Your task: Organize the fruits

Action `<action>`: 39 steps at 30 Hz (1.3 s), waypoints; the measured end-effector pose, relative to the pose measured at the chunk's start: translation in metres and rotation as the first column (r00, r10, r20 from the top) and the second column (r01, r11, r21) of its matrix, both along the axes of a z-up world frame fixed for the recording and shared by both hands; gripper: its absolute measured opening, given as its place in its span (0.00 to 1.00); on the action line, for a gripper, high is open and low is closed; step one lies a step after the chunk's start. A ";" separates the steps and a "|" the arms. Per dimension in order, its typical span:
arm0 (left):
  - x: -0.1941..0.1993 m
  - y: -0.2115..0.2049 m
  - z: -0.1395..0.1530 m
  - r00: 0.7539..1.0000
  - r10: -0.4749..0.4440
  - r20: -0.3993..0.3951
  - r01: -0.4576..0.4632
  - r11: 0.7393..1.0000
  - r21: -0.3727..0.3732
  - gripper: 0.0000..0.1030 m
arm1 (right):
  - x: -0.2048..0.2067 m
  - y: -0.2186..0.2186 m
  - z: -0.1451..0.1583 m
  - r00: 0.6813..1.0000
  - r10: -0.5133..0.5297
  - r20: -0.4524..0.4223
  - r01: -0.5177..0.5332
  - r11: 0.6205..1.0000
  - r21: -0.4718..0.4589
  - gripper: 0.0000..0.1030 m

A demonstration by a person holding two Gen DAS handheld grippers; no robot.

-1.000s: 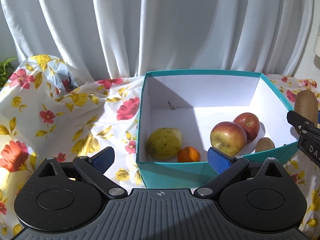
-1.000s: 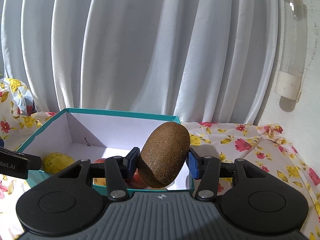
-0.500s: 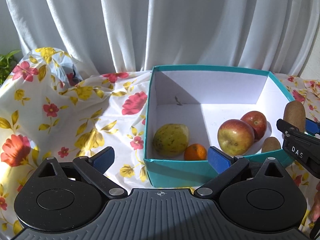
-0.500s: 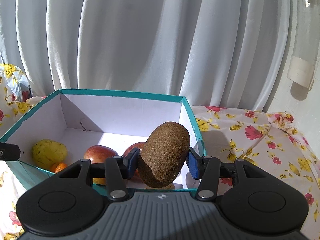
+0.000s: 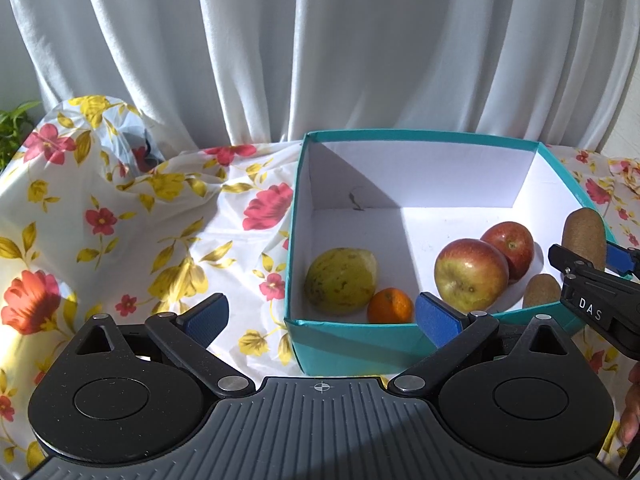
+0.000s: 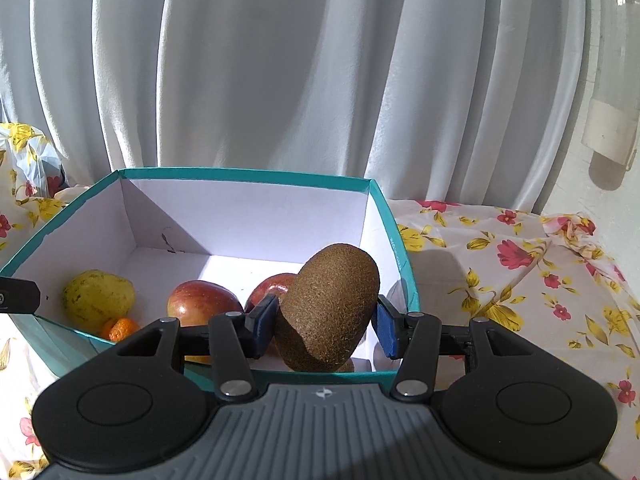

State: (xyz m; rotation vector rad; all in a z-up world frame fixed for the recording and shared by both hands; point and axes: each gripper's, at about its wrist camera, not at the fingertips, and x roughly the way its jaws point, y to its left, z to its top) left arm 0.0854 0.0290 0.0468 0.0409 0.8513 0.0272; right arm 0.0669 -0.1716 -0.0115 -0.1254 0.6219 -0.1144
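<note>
A brown kiwi [image 6: 328, 308] is clamped between the blue pads of my right gripper [image 6: 326, 326], which hangs over the right front corner of the teal box [image 6: 248, 175]. In the left wrist view the same kiwi [image 5: 584, 236] and right gripper [image 5: 588, 256] show at the box's right wall. Inside the box [image 5: 420, 136] lie a yellow-green fruit [image 5: 340, 280], a small orange [image 5: 390, 306], two red apples [image 5: 472, 274] and another kiwi [image 5: 542, 290]. My left gripper [image 5: 320, 318] stands open in front of the box's near left corner, holding nothing.
A floral plastic cloth [image 5: 140, 240] covers the table and bunches up at the back left. White curtains [image 5: 320, 48] hang behind. A clear bottle [image 6: 612, 128] is fixed on the right wall. A person's fingers [image 5: 632, 420] show at the right edge.
My right gripper has come down and toward the box with the kiwi, so more of the box's inside shows. The left gripper's view has shifted slightly.
</note>
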 end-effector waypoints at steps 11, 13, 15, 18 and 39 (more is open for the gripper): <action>-0.009 0.002 0.000 1.000 -0.006 0.002 0.006 1.000 0.001 0.99 | -0.041 0.010 0.032 0.987 -0.003 0.158 0.014 0.998 -0.069 1.00; -0.014 0.005 -0.001 1.000 -0.017 0.009 0.017 1.000 -0.001 0.99 | -0.057 0.009 0.040 0.984 0.001 0.179 0.008 0.999 -0.053 1.00; -0.023 0.007 -0.002 0.999 -0.042 0.031 0.042 0.999 -0.004 0.99 | -0.073 0.008 0.046 0.979 0.001 0.203 0.008 0.999 -0.047 1.00; -0.035 0.008 -0.008 0.997 -0.075 0.033 0.076 0.997 -0.006 0.99 | -0.102 0.004 0.053 0.960 0.003 0.279 0.005 1.000 -0.030 1.00; -0.091 -0.005 -0.065 0.961 -0.247 -0.127 0.236 0.967 -0.090 0.89 | -0.173 0.002 0.023 0.995 -0.031 0.091 0.017 0.987 0.158 1.00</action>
